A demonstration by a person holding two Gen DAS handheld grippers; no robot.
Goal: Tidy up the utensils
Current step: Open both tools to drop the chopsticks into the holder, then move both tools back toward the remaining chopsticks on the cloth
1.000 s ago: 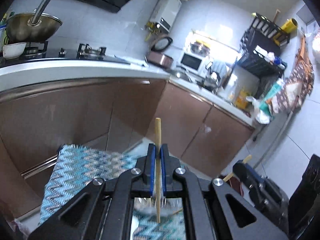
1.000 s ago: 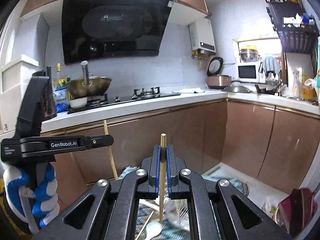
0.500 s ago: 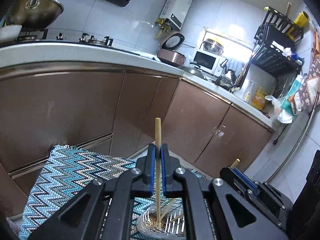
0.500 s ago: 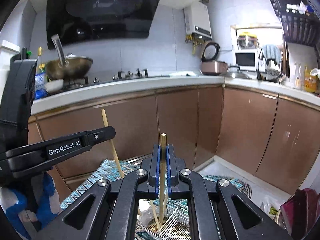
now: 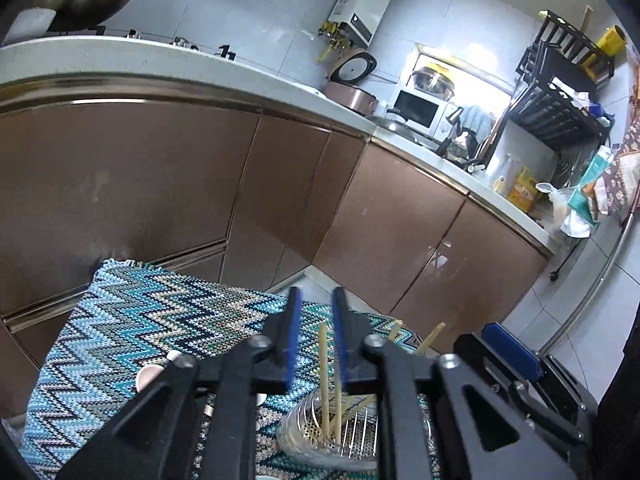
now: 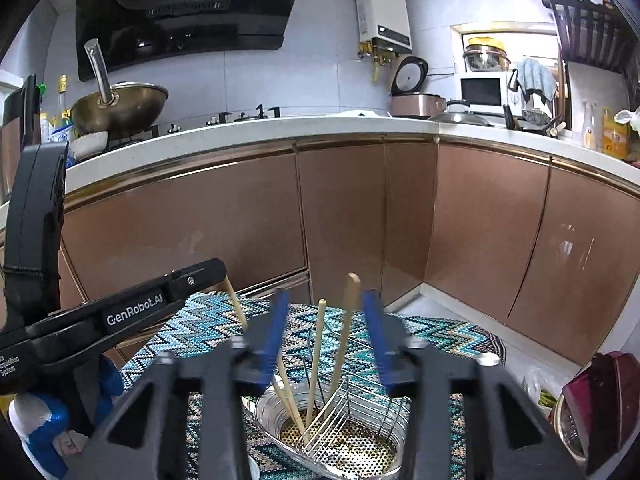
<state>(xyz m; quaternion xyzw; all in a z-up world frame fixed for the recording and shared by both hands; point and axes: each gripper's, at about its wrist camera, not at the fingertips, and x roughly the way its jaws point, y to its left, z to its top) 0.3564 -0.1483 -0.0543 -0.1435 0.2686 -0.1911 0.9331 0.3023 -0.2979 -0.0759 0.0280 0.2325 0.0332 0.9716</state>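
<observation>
My left gripper point(image 5: 316, 312) hangs just above a metal utensil holder point(image 5: 296, 432) on a zigzag mat point(image 5: 140, 320). Its jaws are opening, and a wooden chopstick point(image 5: 322, 360) stands loose between the blue pads with its lower end in the holder. In the right wrist view my right gripper point(image 6: 326, 312) is over the same holder point(image 6: 264, 404), jaws also opening. A chopstick point(image 6: 348, 320) leans free between its pads, with another chopstick point(image 6: 318, 344) beside it. The left gripper point(image 6: 192, 276) shows side-on at the left.
Pale spoons point(image 5: 146, 374) lie on the mat left of the holder. Brown cabinets point(image 6: 340, 220) and a white counter point(image 6: 280, 128) with a wok point(image 6: 120, 106) stand behind. A red bowl point(image 6: 600, 392) sits at the right. A blue-and-white gloved hand point(image 6: 36, 420) holds the left gripper.
Both grippers came down toward the holder. Each was shut on a chopstick; both jaws have now parted, and the chopsticks stand loose in the holder.
</observation>
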